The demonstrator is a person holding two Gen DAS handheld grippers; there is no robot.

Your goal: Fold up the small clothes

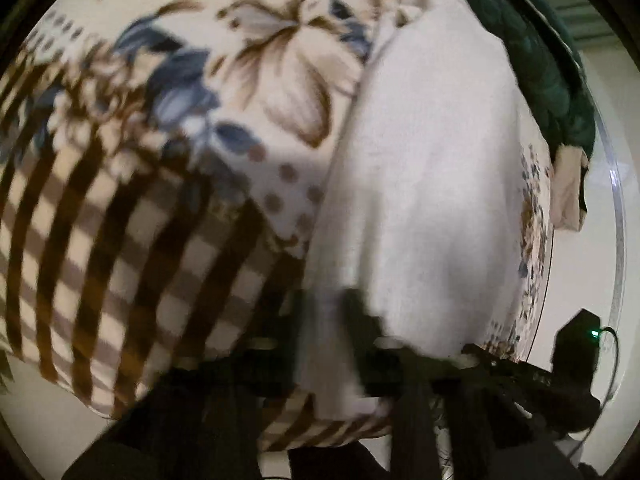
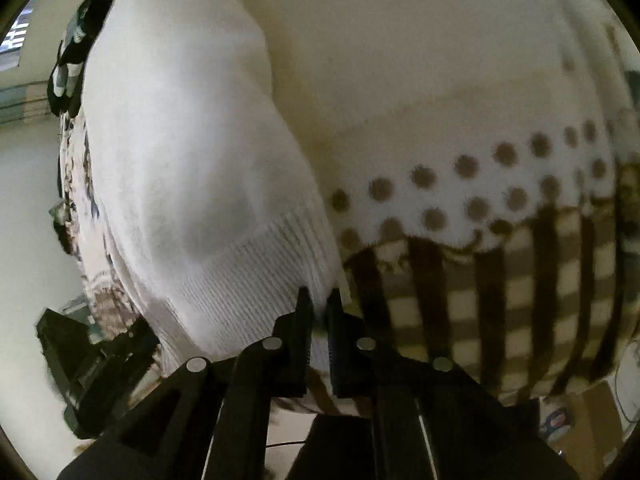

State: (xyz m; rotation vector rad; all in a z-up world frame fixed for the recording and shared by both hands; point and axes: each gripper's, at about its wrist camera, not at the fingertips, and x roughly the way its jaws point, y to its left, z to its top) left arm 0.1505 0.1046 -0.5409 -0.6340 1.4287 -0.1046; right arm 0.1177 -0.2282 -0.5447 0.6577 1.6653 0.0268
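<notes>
White knit garment (image 2: 192,184) pinched at its hem by both tongs: left (image 1: 326,312), right (image 2: 319,300).

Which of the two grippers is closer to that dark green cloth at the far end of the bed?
Probably left. The dark green cloth lies just past the white knit that the left gripper pinches; from the right gripper it's unseen.

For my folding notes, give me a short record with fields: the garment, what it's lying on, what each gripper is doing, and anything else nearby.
garment: white knit sweater, ribbed hem toward the grippers
surface: patterned blanket with checks, dots and flowers
left gripper: jaws shut on the sweater's near edge, blurred
right gripper: jaws shut on the ribbed hem
nearby: dark green cloth beyond the sweater
</notes>
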